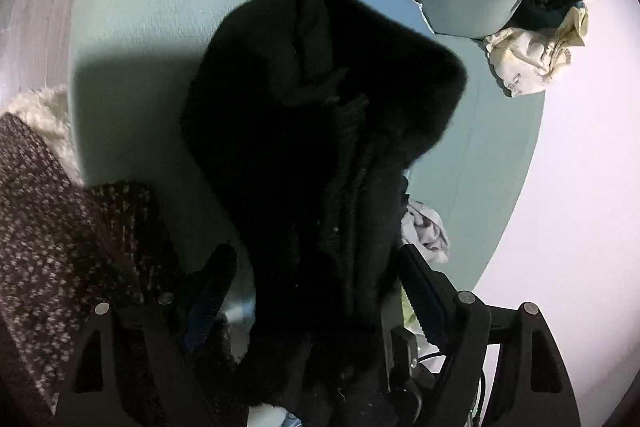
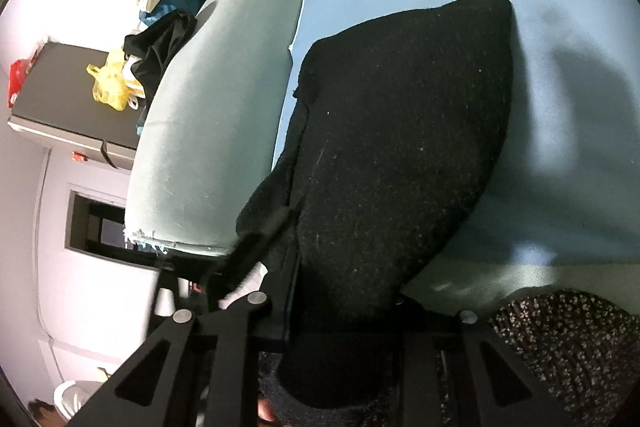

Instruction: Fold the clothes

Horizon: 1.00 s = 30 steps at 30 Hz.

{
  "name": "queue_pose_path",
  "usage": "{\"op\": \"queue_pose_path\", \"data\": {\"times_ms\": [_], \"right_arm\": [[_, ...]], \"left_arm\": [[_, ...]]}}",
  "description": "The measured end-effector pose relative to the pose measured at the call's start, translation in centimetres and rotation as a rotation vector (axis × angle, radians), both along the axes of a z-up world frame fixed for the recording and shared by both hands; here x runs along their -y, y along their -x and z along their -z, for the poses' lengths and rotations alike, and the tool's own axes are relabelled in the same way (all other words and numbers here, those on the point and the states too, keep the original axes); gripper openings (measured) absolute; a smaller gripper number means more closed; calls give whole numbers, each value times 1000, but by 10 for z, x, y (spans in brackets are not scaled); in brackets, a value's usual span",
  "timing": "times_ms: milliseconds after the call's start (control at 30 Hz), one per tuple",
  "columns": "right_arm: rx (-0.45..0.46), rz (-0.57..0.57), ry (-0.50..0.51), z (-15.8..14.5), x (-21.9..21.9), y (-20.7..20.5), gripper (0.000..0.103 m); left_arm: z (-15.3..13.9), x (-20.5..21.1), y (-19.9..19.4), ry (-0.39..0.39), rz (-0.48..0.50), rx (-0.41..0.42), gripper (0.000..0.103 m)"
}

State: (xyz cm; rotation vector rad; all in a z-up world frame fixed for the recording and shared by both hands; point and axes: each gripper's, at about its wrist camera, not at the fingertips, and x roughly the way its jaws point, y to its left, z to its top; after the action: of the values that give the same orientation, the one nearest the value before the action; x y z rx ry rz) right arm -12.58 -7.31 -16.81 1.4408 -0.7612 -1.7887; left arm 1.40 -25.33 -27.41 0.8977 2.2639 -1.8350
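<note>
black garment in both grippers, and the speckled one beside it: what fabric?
Black garment: looks like a matte knit, possibly wool or fleece; fuzzy nap, lint specks, and a ribbed band in the left wrist view. Speckled garment: coarse dark-and-pale bouclé-like knit, apparently with a cream fluffy lining.
</note>
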Motion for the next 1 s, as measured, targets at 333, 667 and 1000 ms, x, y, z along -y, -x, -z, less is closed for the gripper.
{"op": "queue_pose_path", "data": {"times_ms": [333, 667, 1000], "right_arm": [[61, 19, 93, 1, -8, 4, 24], [76, 93, 188, 15, -71, 21, 88], [246, 95, 239, 71, -30, 108, 88]], "left_arm": [[-15, 22, 28, 63, -25, -20, 24], [-36, 26, 35, 19, -29, -134, 15], [-34, 31, 34, 40, -17, -109, 15]]}}
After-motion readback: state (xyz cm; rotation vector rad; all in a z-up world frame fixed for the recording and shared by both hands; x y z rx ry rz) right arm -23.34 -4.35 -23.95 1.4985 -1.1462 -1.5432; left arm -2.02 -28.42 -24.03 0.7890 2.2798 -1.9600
